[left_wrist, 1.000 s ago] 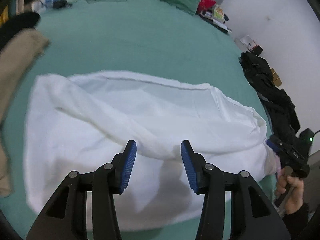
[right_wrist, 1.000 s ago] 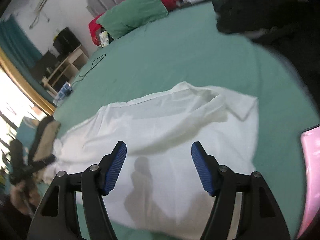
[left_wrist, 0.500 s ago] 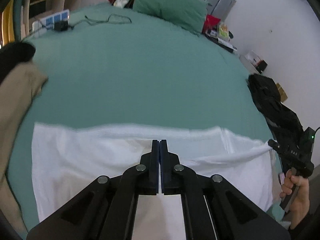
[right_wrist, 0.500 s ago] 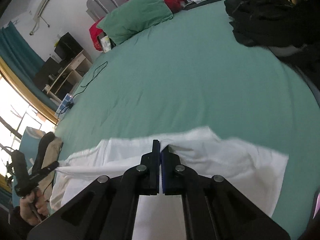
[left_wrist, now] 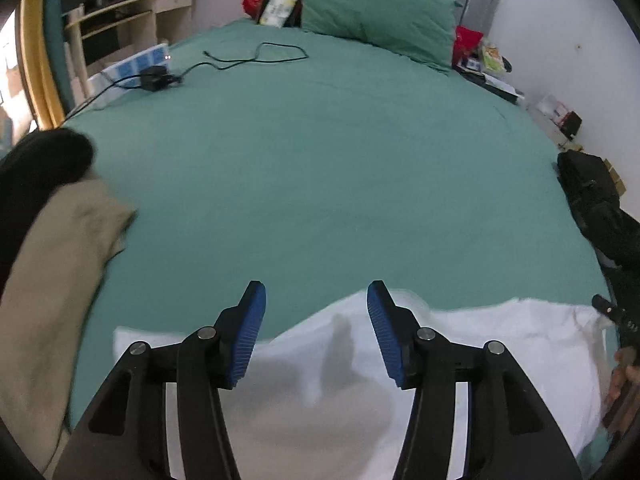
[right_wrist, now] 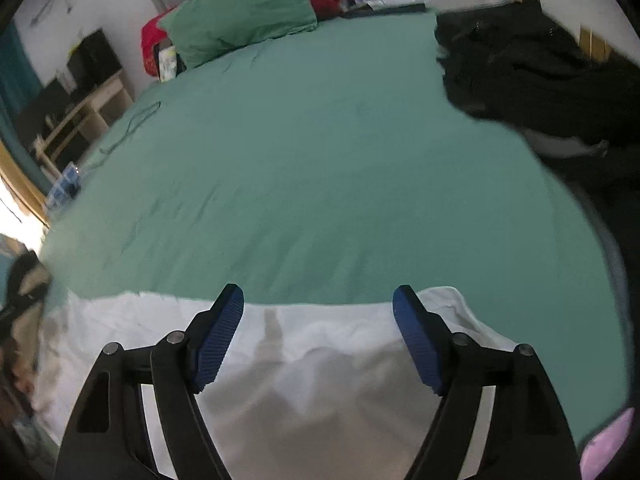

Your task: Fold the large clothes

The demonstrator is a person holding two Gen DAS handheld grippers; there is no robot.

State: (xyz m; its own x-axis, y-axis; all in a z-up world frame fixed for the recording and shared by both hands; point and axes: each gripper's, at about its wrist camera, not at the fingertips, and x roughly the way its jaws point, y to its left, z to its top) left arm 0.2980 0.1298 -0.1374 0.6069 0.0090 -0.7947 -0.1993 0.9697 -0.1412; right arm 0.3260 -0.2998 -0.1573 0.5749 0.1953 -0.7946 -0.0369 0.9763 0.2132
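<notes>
A large white garment (left_wrist: 480,344) lies folded over on the green bed sheet (left_wrist: 320,168), near the front edge. My left gripper (left_wrist: 316,300) is open and empty above the garment's far edge. In the right wrist view the same white garment (right_wrist: 320,340) lies below my right gripper (right_wrist: 318,300), which is open wide and empty above the fold line. The right gripper also shows at the right edge of the left wrist view (left_wrist: 612,312), beside the garment's end.
A tan garment (left_wrist: 52,280) and a black one (left_wrist: 36,168) lie at the left of the bed. A black clothes pile (right_wrist: 532,72) lies at the right. A green pillow (left_wrist: 376,12), a charger with cable (left_wrist: 160,78) and a wooden shelf (left_wrist: 120,20) are at the back.
Both grippers were shut on the white garment half a second ago; both have now opened and let it go. The garment has settled nearer the front edge, folded over.
</notes>
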